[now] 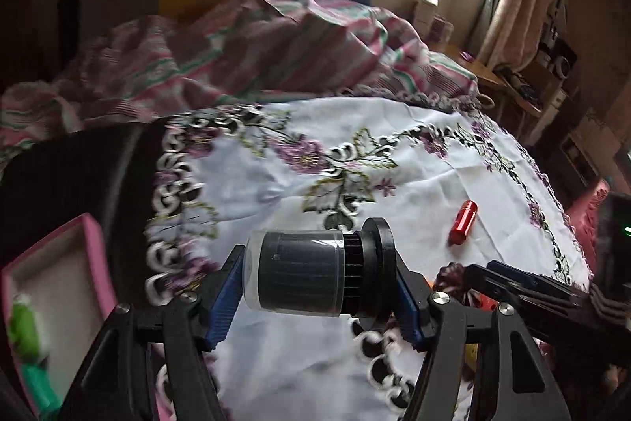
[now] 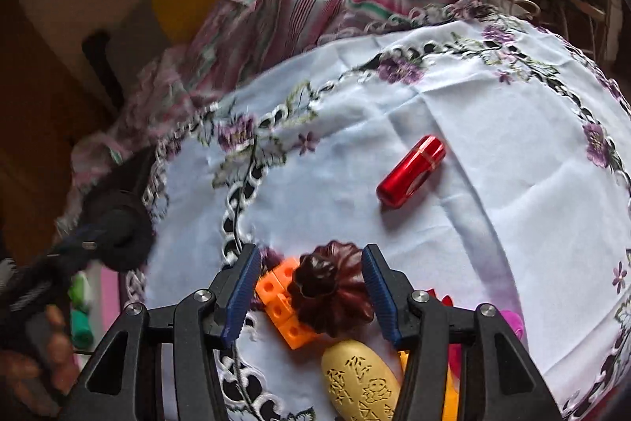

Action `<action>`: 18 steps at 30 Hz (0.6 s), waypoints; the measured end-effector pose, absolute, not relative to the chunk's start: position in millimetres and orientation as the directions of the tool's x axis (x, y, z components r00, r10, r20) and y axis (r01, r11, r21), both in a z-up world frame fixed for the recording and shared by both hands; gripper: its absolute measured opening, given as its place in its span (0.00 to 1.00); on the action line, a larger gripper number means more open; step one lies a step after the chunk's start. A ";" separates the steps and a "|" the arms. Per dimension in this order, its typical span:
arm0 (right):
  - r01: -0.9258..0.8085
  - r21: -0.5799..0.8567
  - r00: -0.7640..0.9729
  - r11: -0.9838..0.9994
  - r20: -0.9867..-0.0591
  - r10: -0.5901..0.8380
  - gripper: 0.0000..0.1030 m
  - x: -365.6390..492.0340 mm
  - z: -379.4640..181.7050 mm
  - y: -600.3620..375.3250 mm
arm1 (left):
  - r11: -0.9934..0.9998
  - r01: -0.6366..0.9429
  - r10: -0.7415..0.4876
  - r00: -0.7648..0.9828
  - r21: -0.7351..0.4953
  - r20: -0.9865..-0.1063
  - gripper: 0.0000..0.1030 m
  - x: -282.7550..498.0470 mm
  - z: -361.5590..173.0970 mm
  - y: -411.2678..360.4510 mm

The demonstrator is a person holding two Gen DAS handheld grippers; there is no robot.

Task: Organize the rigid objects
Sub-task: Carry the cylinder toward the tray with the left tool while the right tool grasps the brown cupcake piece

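L fingers (image 1: 236,287) clamp black spool (image 1: 311,273), R fingers (image 2: 240,298) apart

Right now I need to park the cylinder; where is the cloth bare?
Free: the white cloth between the red tube and the striped blanket, and right of the tube. Crowded: around the right gripper, where the brown mould, orange block and yellow oval cluster. The left gripper holds the cylinder.

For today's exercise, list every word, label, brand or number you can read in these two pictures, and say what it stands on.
No readable text anywhere.
Boxes by the window: any print too small and blurred to read.
Cream oval piece: embossed pictures only, no letters.
Red cylinder: no lettering visible.
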State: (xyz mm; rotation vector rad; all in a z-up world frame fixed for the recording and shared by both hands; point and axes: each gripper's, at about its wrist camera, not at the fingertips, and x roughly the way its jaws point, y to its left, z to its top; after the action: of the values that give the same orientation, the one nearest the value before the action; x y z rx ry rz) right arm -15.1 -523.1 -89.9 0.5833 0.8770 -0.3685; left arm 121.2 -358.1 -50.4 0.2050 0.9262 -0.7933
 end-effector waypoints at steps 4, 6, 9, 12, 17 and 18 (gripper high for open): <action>0.514 0.222 0.529 0.828 -0.842 -0.103 0.40 -5.0 -101.2 -511.9 | 0.754 0.643 -0.502 0.435 -0.132 -0.748 0.65 106.3 -35.1 -312.6; 0.509 0.179 0.521 0.842 -0.843 -0.136 0.22 -4.0 -100.4 -507.8 | 0.777 0.616 -0.493 0.466 -0.131 -0.735 0.65 99.8 -29.2 -290.3; 0.508 0.163 0.517 0.846 -0.843 -0.148 0.22 -5.1 -98.4 -507.3 | 0.814 0.571 -0.463 0.520 -0.111 -0.717 0.65 90.2 -22.5 -259.8; 0.520 0.146 0.510 0.842 -0.843 -0.169 0.22 -5.2 -97.7 -508.9 | 0.859 0.506 -0.409 0.583 -0.081 -0.702 0.65 84.4 -17.1 -225.9; 0.530 0.162 0.514 0.833 -0.842 -0.163 0.22 -5.7 -98.5 -511.4 | 0.916 0.398 -0.314 0.653 -0.040 -0.690 0.65 79.7 -14.5 -171.7; 0.531 0.154 0.512 0.833 -0.842 -0.170 0.22 -5.3 -98.5 -510.8 | 0.923 0.384 -0.304 0.658 -0.040 -0.689 0.65 79.0 -14.9 -164.1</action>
State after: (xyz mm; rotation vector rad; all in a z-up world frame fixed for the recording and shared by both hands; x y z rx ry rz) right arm -5.3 -510.8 -98.5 0.4242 0.9462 -0.4370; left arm 79.0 -164.1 -14.9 0.1122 0.7580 -0.3901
